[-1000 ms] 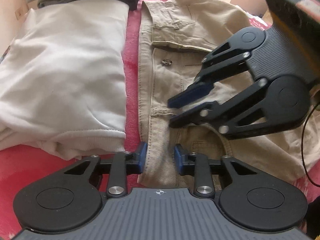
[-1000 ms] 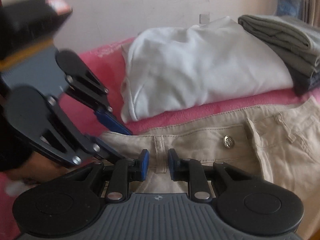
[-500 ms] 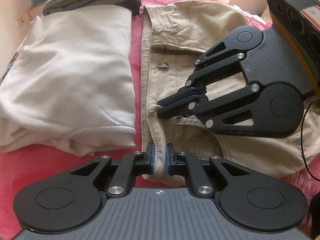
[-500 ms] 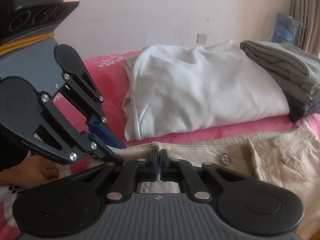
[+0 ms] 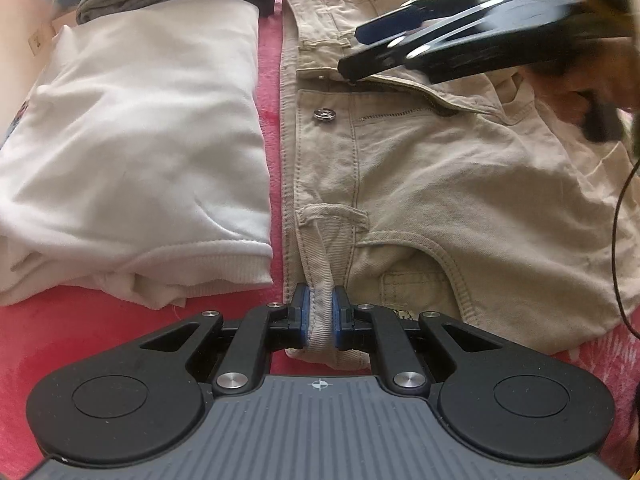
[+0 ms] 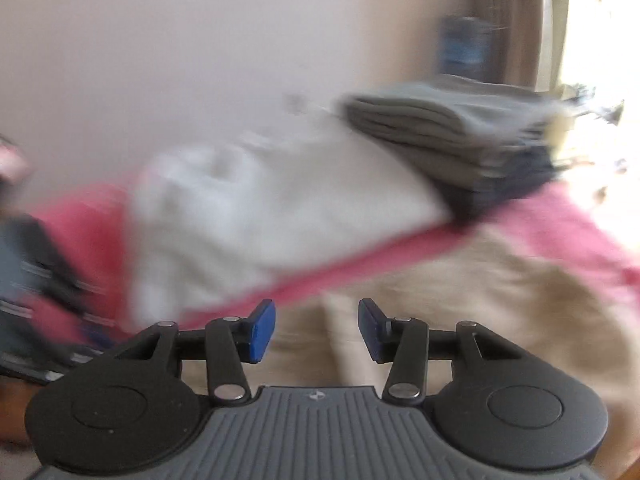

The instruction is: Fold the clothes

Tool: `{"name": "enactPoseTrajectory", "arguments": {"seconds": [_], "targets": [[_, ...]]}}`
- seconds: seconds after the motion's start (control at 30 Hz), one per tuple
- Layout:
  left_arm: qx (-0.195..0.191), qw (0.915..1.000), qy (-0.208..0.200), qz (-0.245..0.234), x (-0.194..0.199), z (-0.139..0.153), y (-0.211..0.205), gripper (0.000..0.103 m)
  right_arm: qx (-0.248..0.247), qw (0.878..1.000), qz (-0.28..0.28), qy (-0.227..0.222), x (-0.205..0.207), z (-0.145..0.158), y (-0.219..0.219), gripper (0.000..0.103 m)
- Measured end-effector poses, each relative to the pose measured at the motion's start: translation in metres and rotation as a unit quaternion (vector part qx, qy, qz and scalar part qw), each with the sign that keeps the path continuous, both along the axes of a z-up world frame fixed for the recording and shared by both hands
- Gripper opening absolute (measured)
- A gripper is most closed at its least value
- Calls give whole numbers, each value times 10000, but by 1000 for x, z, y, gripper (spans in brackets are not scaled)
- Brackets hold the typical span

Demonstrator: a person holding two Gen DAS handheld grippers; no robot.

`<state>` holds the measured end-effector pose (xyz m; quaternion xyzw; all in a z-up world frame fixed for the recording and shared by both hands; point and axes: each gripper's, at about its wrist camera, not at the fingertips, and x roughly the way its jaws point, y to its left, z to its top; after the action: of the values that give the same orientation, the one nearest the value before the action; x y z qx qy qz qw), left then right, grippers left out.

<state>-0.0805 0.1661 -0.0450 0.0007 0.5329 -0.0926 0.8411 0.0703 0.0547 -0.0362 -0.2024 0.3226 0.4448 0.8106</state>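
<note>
Here, the left gripper [image 5: 320, 316] pinches the waistband of the khaki trousers [image 5: 440, 184], which lie on a pink blanket [image 5: 268, 120] at three o'clock of a white top [image 5: 132, 140]. The right gripper [image 6: 316, 328], jaws opening, holds nothing.

black left gripper [image 5: 320, 316] with blue pads [image 5: 305, 316], silver screws, ribbed grey body with small crosshair mark, right gripper [image 6: 316, 330] of same build, thin black cable [image 5: 618, 216] at right edge
</note>
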Motion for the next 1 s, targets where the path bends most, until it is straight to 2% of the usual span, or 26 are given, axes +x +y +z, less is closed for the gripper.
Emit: {"name": "enactPoseTrajectory", "arguments": {"seconds": [0.07, 0.1, 0.2, 0.23, 0.43, 0.57, 0.67, 0.7, 0.73, 0.8, 0.93, 1.0], "targets": [[-1, 10000, -20, 5, -2, 0, 1, 9, -407, 9990, -38, -160, 8, -19, 8, 41], [3, 10000, -37, -3, -5, 0, 2, 9, -530, 9984, -94, -184, 11, -27, 11, 32], [-1, 10000, -62, -8, -9, -1, 4, 9, -468, 9982, -317, -190, 13, -37, 6, 17], [-3, 10000, -68, -8, -9, -1, 5, 9, -363, 9986, -367, -125, 14, -37, 3, 3], [-27, 10000, -48, 9, -7, 0, 4, 9, 189, 9995, -216, 95, 8, -20, -1, 4], [-37, 10000, -49, 5, -6, 0, 4, 11, -40, 9997, -219, 139, 11, -37, 7, 4], [-58, 10000, -19, -2, -6, 4, 7, 18, 153, 9989, -311, 325, 15, -39, 0, 5], [-68, 10000, -21, 5, -6, 8, 8, 19, 204, 9984, -350, 392, 16, -36, -3, 9], [-99, 9999, -47, 16, -6, 13, 10, 20, 268, 9978, -408, 443, 17, -31, -8, 24], [-278, 9995, -147, 54, -7, 28, 19, 21, 453, 9960, -617, 467, 17, -18, -22, 41], [-632, 9965, -530, 139, 3, 60, 32, 23, 990, 9885, -941, 651, 12, 14, -67, 41], [-751, 9940, -789, 17, 21, 67, 26, 23, 1202, 9823, -1188, 813, 8, 27, -95, 41]]}}
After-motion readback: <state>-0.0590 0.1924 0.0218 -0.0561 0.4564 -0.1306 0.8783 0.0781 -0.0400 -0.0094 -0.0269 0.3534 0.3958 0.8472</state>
